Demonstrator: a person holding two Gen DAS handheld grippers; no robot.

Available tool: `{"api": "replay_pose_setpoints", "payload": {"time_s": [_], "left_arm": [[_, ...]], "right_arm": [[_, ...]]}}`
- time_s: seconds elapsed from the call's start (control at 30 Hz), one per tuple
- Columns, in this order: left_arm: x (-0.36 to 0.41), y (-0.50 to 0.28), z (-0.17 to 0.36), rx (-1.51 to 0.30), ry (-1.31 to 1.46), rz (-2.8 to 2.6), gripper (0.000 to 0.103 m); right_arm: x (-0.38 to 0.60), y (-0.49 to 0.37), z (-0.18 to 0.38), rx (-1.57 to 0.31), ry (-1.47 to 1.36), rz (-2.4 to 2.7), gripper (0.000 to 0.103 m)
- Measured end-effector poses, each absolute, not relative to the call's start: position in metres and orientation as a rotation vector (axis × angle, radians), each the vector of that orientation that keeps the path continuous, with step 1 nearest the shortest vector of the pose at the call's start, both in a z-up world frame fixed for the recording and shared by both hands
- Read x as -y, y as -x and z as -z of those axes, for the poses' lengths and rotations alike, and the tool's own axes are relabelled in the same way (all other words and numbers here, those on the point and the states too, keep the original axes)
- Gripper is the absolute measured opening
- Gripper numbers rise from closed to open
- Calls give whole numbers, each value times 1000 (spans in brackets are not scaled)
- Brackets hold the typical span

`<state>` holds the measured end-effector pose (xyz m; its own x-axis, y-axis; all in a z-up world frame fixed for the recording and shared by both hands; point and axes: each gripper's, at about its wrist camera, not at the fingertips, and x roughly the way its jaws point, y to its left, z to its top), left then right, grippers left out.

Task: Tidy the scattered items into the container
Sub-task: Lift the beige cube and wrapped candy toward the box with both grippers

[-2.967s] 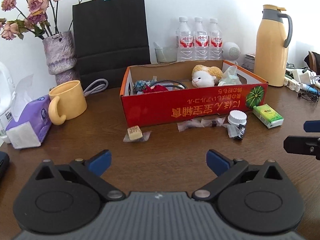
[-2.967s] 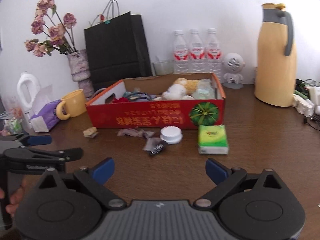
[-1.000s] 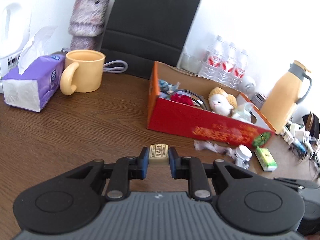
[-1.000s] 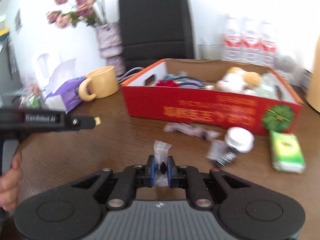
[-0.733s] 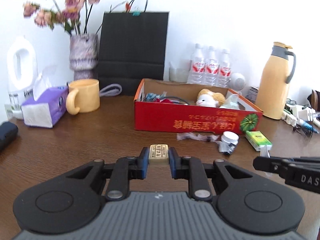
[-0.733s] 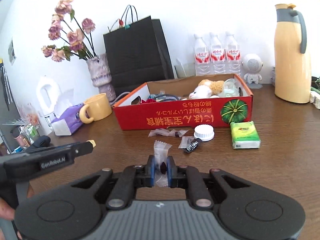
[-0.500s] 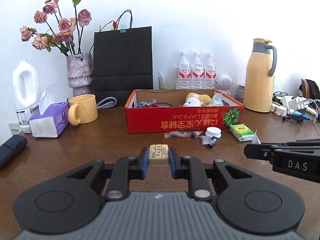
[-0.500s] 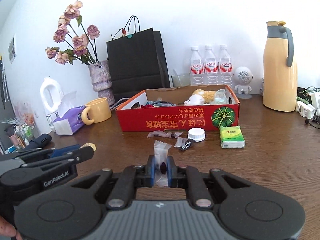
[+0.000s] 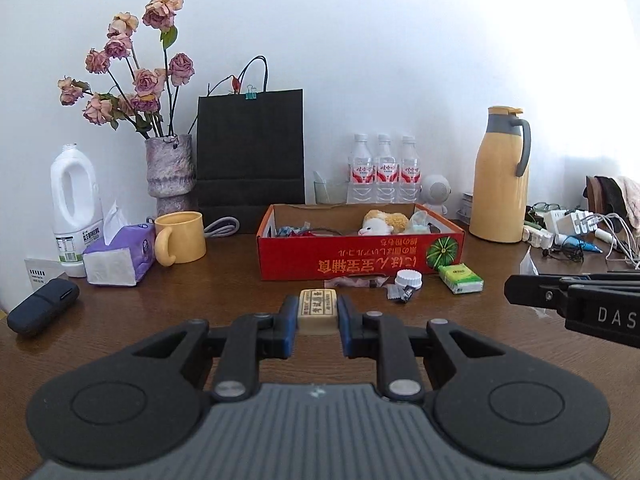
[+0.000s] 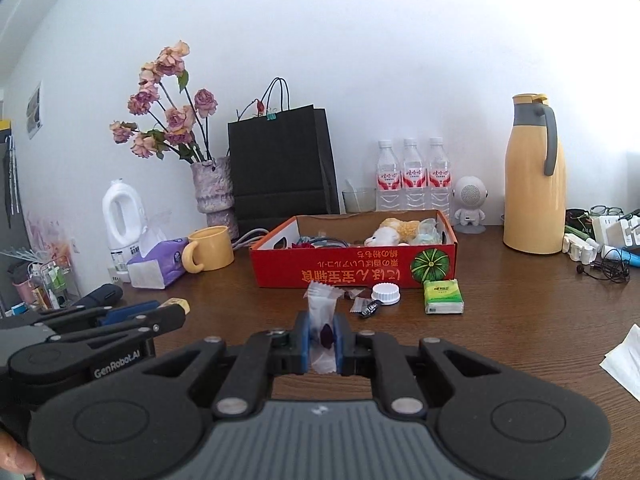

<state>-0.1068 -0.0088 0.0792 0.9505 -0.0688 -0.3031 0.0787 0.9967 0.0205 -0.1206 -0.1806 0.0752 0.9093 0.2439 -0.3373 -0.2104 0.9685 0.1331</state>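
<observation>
Left gripper (image 9: 318, 320) clamps a small beige labelled block (image 9: 318, 307); right gripper (image 10: 321, 340) pinches a clear-wrapped dark sweet (image 10: 322, 322), both short of the red cardboard box (image 9: 360, 262) mid-table. Risk: the thin wrapper slips free, or an early release lands on the brown wooden table (image 9: 200, 300).

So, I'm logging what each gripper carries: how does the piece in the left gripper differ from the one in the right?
The wrapped beige block in the left gripper is squat, opaque and printed on top; the clear wrapped sweet in the right gripper is thin and see-through with a dark piece inside. The block spreads its jaws wider; the sweet's wrapper sticks up above nearly closed jaws. Both are clamped, held short of the red box.
</observation>
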Motion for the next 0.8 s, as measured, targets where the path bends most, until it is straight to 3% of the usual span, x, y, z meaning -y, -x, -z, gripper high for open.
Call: {"api": "replay_pose_setpoints", "payload": {"time_s": [0.3,0.6,0.8], "left_arm": [[8,28,-113,-250,-10,71,22],[10,-145,-129,-322,-5,91,22],[12,-275,-138,-579,44,193,22]], "right_arm": [[185,35,-108,-334,-79,-244,11],[198,-131,-121,-339,-151,-276,11],[192,-261,-123,-614,-83,-346,11]]}}
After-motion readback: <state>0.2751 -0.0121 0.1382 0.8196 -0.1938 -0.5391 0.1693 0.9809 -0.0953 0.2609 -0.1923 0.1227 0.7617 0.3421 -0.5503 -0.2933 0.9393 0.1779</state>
